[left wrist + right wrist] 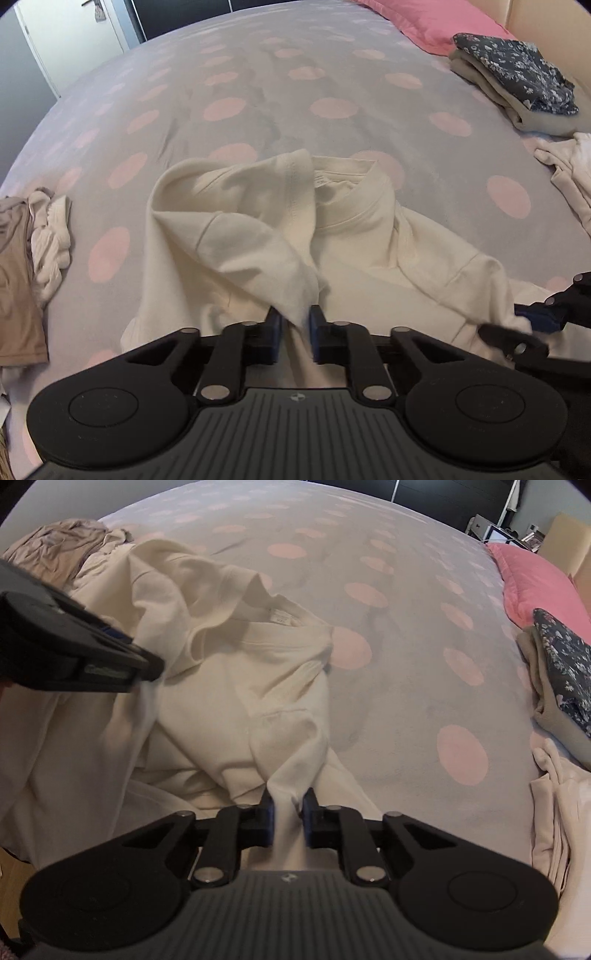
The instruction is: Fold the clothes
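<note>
A cream T-shirt [362, 236] lies crumpled on the bed, collar away from me. In the left wrist view my left gripper [295, 319] is shut on a pinched fold of its fabric near the hem side. In the right wrist view my right gripper [288, 801] is shut on another fold of the same cream T-shirt [236, 686]. The right gripper [532, 325] also shows at the right edge of the left view, pinching the shirt. The left gripper's black body [74, 642] crosses the left side of the right view, its tips hidden in cloth.
The bed [332, 70] has a grey cover with pink dots. A folded stack [517, 81] with a dark floral garment on top sits at the far right, beside a pink pillow [432, 22]. Loose beige and white clothes [29, 258] lie at the left, another pale garment [569, 173] at the right.
</note>
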The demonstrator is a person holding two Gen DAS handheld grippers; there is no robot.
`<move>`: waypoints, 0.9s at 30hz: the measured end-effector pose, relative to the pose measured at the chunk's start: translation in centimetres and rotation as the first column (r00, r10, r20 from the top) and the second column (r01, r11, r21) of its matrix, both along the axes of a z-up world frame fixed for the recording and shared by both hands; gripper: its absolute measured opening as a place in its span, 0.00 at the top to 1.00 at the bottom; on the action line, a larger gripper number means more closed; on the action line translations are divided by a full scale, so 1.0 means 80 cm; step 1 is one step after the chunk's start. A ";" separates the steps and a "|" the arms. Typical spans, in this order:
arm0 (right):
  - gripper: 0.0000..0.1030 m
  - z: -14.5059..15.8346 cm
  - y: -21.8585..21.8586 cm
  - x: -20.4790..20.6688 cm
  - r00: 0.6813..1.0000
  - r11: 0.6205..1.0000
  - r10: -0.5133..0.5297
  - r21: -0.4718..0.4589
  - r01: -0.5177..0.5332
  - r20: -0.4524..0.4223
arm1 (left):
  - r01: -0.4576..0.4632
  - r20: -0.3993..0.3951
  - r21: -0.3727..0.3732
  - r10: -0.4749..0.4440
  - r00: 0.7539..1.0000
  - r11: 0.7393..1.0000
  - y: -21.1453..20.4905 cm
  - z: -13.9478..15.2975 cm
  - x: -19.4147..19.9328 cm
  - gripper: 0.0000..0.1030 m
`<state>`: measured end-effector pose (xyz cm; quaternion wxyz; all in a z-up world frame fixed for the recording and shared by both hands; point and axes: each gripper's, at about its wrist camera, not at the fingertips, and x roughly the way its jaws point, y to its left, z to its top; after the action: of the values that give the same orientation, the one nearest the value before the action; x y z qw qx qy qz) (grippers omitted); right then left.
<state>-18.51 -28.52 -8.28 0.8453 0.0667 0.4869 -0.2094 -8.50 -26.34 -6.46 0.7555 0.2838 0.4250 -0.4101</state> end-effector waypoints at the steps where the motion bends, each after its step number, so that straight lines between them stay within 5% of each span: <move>1: 0.90 0.003 -0.005 -0.003 1.000 1.000 -0.019 0.013 0.019 0.015 | -0.014 -0.024 -0.014 0.014 1.000 1.000 0.006 0.004 0.007 0.96; 14: 0.93 0.061 -0.082 -0.046 0.938 0.949 -0.294 0.173 0.264 0.181 | -0.140 -0.039 -0.200 0.135 0.990 0.970 0.104 0.123 0.085 0.98; 21: 0.95 0.120 -0.106 -0.065 0.867 0.911 -0.409 0.086 0.402 0.283 | -0.219 0.038 -0.287 0.239 0.970 0.933 0.152 0.190 0.129 0.98; 27: 0.95 0.225 -0.119 -0.086 0.808 0.891 -0.392 -0.035 0.452 0.441 | -0.198 0.144 -0.448 0.289 0.947 0.872 0.179 0.278 0.142 0.98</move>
<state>-25.37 -38.06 9.72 0.8648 0.1581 0.2497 -0.4059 2.85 -11.99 15.79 0.8848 0.0960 0.2764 -0.3627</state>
